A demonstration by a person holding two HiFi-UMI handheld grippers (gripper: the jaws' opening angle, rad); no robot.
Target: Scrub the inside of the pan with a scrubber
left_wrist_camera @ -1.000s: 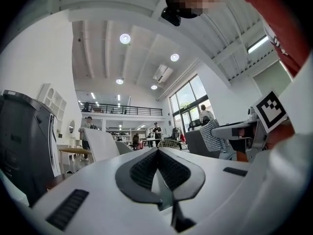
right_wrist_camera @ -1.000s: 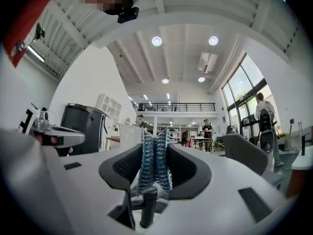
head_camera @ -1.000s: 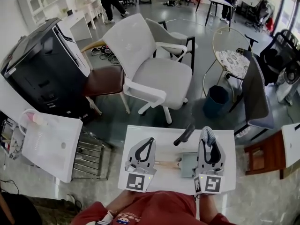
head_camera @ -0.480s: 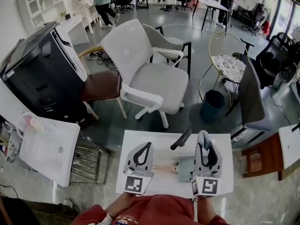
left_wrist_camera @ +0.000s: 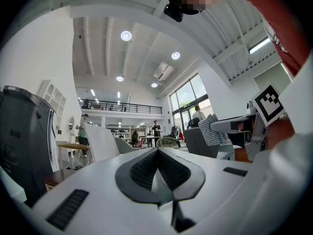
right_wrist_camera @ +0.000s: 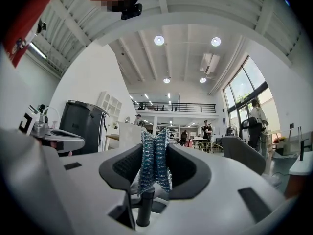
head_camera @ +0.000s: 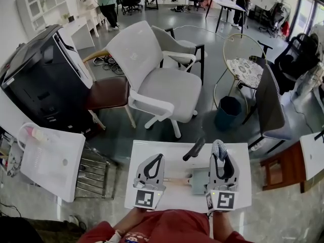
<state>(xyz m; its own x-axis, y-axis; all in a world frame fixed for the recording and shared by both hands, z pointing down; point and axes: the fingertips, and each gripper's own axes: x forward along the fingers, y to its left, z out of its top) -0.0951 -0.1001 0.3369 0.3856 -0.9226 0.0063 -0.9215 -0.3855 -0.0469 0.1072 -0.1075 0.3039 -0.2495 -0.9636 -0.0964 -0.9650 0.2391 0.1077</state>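
Plainly the scrubbing is not under way yet. The pan (head_camera: 199, 181), the landmark for everything else, lies low on the white table (head_camera: 152, 148). It reads as a pale green, squarish, shallow piece, though most of it is covered. A slim wood-coloured handle (head_camera: 174, 180) runs out from its left side.

The right gripper (head_camera: 221, 155) hangs directly over the pan with its tips tilted away from the person. Its jaws are clamped on the scrubber (right_wrist_camera: 155, 165), a silvery-blue metallic mesh folded double so that two knitted ridges stand proud of the black ribbed pads. Held that way, the exposed fold would be the working face, and a firm pinch should stop such a springy mesh from slipping out under pressure.

To the left of the pan, beyond the handle's end, the left gripper (left_wrist_camera: 157, 153) is pressed closed tip to tip with nothing between its pads. It touches neither pan nor handle. I judge it is placed there to steady the handle once scrubbing starts, since a light pan on a smooth tabletop would likely skate.

Just beyond the pan, near the table's far edge, is a dark curved bar (head_camera: 195, 148). I cannot tell what it is.
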